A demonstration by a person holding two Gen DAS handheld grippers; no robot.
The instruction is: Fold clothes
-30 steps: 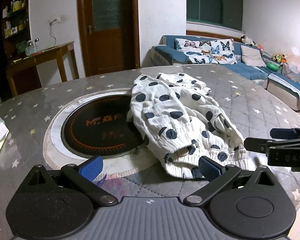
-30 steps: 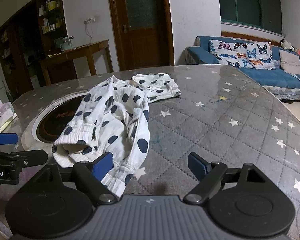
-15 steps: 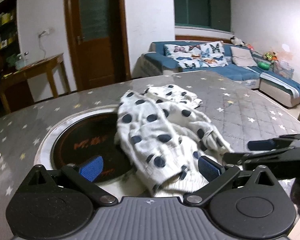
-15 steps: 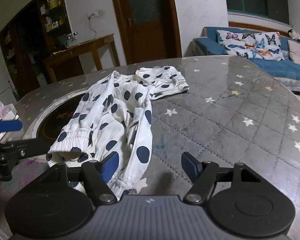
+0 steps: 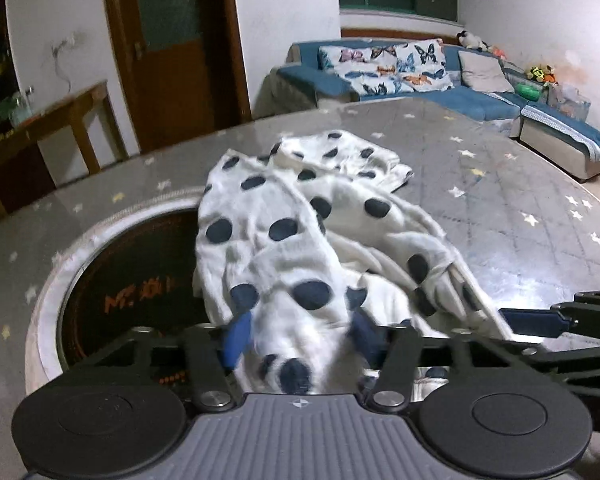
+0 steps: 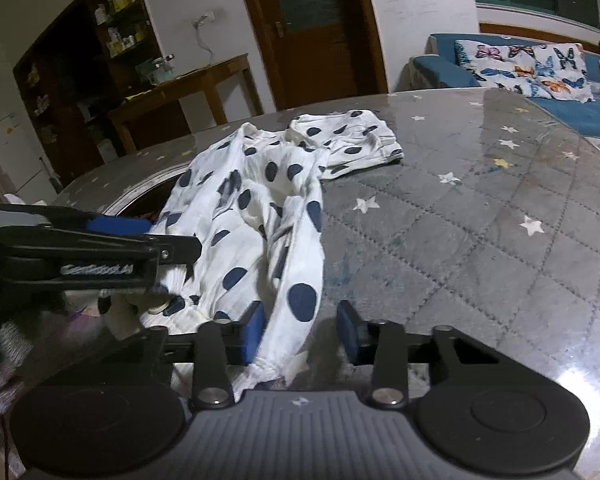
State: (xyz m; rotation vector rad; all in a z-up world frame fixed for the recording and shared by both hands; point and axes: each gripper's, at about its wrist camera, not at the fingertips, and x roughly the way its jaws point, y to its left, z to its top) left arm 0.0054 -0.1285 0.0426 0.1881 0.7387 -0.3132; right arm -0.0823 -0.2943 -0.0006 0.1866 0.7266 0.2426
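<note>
A large round table (image 6: 480,240) fills both views, covered with a grey quilted cloth scattered with pale stars under a glossy clear sheet that throws back the room light. Behind it stand white walls, a dark wooden door (image 5: 172,48), a blue corner sofa (image 5: 472,100) with butterfly-print cushions (image 5: 384,64), and a brown wooden side table (image 6: 184,92) before dark shelves. Set into the tabletop is a round black glass cooktop (image 5: 128,292) with orange lettering, ringed by a pale rim.

Across the cooktop's edge and the cloth lies the white crinkled cotton garment with navy polka dots (image 5: 284,236), loose and rumpled, with a small folded part at its far end toward the door. Its near end has gathered, elastic-looking cuffs.

The left gripper (image 5: 300,336) has its blue pads pressed against a bunched fold of the garment. The right gripper (image 6: 300,330) holds its blue pads apart, with one cuffed end lying against the left pad and a gap to the other.
</note>
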